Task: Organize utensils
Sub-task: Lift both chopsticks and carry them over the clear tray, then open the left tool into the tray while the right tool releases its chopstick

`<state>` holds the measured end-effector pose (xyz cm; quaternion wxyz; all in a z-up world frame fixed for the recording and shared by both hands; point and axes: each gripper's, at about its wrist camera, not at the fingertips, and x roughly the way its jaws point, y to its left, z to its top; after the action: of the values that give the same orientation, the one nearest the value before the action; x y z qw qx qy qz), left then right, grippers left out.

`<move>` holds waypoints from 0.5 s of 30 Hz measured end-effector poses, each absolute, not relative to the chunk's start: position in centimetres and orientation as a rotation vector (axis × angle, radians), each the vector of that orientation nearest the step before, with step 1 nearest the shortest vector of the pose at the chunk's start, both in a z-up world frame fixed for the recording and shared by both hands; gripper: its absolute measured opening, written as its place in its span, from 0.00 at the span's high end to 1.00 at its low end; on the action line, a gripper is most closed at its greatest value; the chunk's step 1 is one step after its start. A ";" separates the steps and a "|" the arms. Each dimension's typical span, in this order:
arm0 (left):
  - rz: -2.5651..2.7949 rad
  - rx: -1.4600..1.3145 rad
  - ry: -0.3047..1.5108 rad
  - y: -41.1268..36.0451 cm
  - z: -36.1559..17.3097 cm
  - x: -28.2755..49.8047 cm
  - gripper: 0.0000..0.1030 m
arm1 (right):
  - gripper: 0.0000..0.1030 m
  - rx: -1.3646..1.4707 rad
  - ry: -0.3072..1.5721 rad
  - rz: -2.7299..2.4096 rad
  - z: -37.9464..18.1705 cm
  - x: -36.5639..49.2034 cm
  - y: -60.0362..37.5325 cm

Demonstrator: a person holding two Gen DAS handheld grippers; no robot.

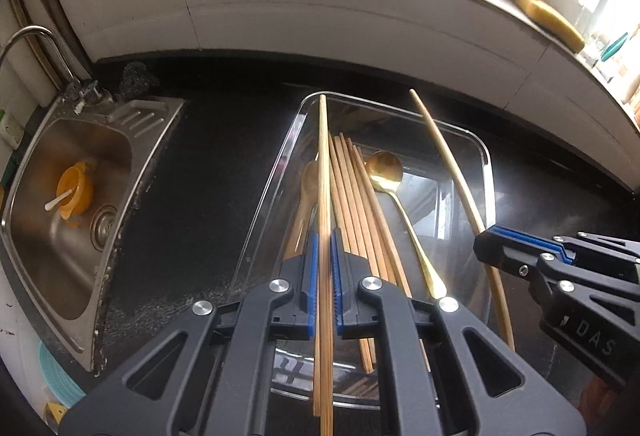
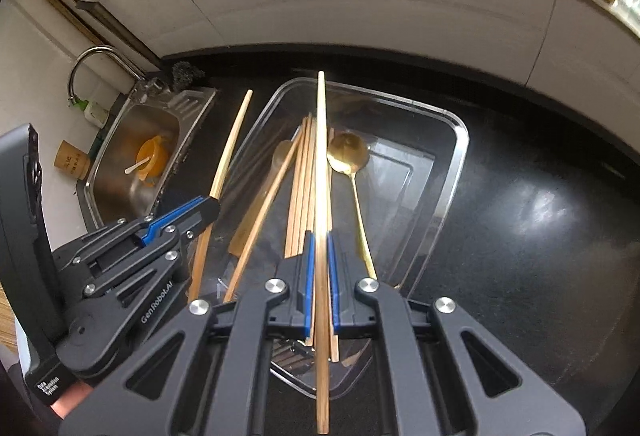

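The right gripper body reads "DAS" in the left wrist view — the left gripper body reads "GenRobot.AI"; its small base label is too blurred.

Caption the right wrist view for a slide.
Right gripper clamps one chopstick above the clear tray of utensils; left gripper holds another.

Both tongs were matte black linkages with blue finger pads, silver screws, and white "GenRobot.AI" lettering.
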<state>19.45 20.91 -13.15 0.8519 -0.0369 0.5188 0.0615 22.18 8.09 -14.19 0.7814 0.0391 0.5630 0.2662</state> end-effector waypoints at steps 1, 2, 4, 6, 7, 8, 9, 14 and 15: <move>0.130 -0.078 1.096 20.9 -13.4 19.6 0.94 | 0.93 0.081 1.221 0.574 -14.4 22.5 8.3; 0.132 -0.076 1.099 21.0 -13.6 19.8 0.94 | 0.93 0.078 1.222 0.571 -14.6 22.6 8.4; 0.130 -0.076 1.109 21.1 -14.1 20.1 0.94 | 0.93 0.078 1.226 0.571 -14.9 23.0 8.6; 0.129 -0.073 1.118 21.2 -14.5 20.4 0.94 | 0.93 0.078 1.233 0.569 -15.2 23.4 8.8; 0.130 -0.071 1.120 21.2 -14.7 20.5 0.94 | 0.93 0.079 1.236 0.571 -15.3 23.4 8.8; 0.128 -0.070 1.125 21.2 -14.9 20.6 0.94 | 0.93 0.073 1.237 0.566 -15.4 23.5 8.9; 0.127 -0.071 1.128 21.2 -15.0 20.6 0.94 | 0.93 0.072 1.239 0.567 -15.5 23.6 9.0; 0.119 -0.073 1.139 21.3 -15.5 20.8 0.94 | 0.93 0.090 1.247 0.567 -15.7 23.8 9.1; 0.120 -0.074 1.140 21.4 -15.6 20.8 0.94 | 0.93 0.092 1.248 0.564 -15.7 23.9 9.0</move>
<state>20.82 21.39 -15.55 0.8395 -0.0351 0.5392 0.0569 23.92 9.02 -15.73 0.7735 0.0425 0.5763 0.2603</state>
